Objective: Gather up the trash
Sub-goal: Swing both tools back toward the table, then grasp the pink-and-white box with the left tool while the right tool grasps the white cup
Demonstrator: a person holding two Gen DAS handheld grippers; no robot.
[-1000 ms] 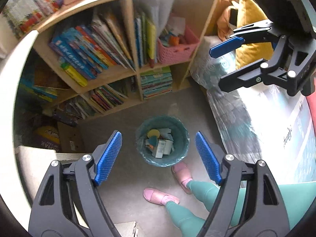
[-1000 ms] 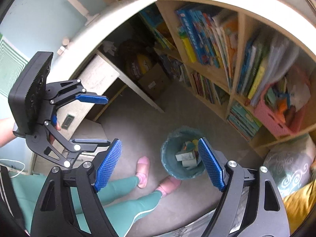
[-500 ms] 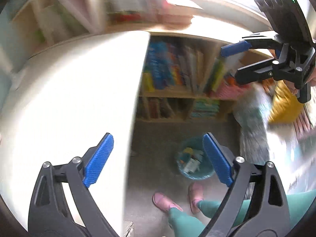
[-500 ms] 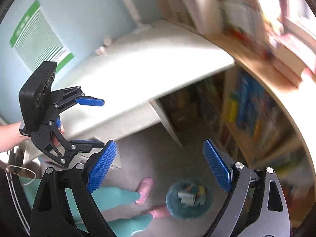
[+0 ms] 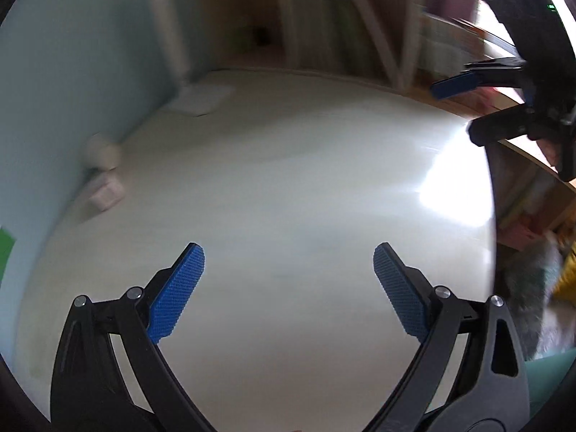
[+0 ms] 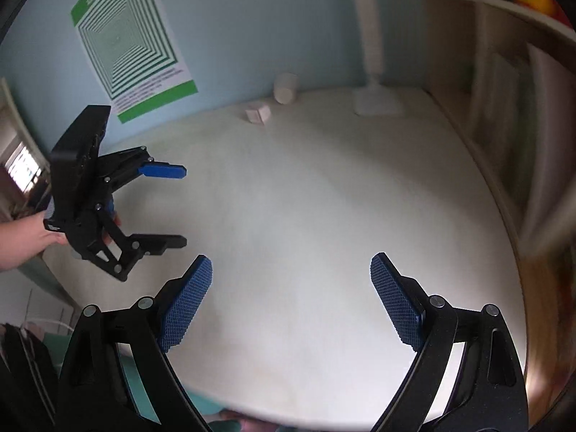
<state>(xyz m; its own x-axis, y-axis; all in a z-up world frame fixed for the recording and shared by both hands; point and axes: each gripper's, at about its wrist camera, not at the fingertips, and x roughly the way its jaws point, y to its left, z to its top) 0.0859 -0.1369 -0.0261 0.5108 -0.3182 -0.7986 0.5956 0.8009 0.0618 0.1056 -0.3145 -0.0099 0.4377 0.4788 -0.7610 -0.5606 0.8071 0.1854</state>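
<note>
Both grippers hang over a white desk top (image 5: 288,187). My left gripper (image 5: 288,252) has nothing between its blue pads, and its jaws are opening. In the right wrist view the left gripper (image 6: 183,206) shows at the left, held by a hand. My right gripper (image 6: 291,261) stands open and empty; the left wrist view has the right gripper (image 5: 455,113) at the upper right. Far back by the wall lie a small white box (image 6: 257,113) and a white cylinder (image 6: 286,88). No trash bin is in view.
A white lamp base (image 6: 378,102) with its upright stem stands at the desk's back. A green and white poster (image 6: 129,36) hangs on the blue wall. Wooden bookshelves (image 6: 504,90) border the desk's right side. Both views are motion-blurred.
Both views swung up from the floor and the teal trash bin to the white desk top. The bin, slippers and legs left the frame. Both pairs of jaws stand wider.
</note>
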